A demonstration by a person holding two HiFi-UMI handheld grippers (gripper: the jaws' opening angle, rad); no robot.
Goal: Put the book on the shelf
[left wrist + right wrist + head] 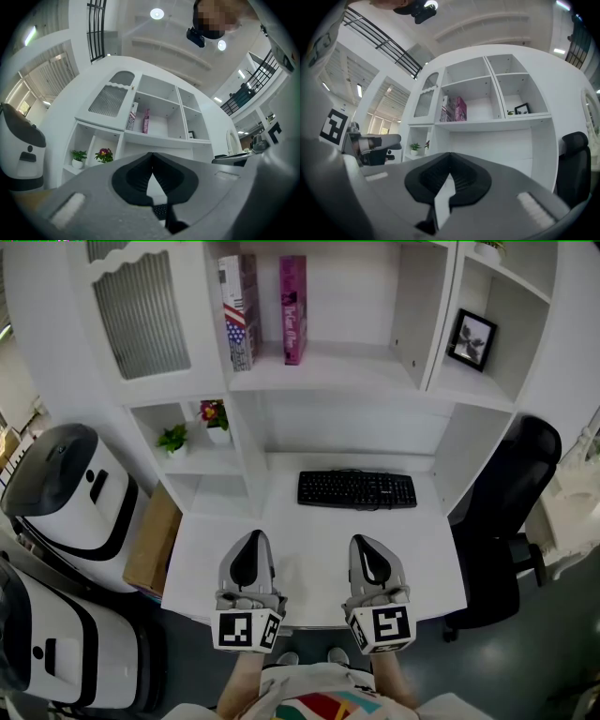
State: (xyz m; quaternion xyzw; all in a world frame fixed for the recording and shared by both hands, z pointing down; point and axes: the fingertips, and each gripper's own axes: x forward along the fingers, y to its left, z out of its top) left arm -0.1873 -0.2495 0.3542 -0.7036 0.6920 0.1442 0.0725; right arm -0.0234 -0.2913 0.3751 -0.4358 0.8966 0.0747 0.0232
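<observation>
Two books stand upright on the white shelf [319, 367]: one with a flag pattern [241, 313] and a magenta one [292, 307], a small gap between them. Both show again in the left gripper view, flag book [132, 117] and magenta book [146, 121], and in the right gripper view, flag book [446, 108] and magenta book [461, 108]. My left gripper [253, 538] and right gripper [362, 542] lie side by side on the white desk [206, 549] near its front edge. Each is shut with nothing held, as the left gripper [151, 155] and right gripper [450, 155] show close up.
A black keyboard [356, 489] lies on the desk beyond the grippers. A framed picture [472, 338] sits in the right cubby; two potted plants [172, 439] [214, 414] sit at the left. A black chair [511, 512] stands right; white machines [66, 484] and a cardboard box [155, 540] stand left.
</observation>
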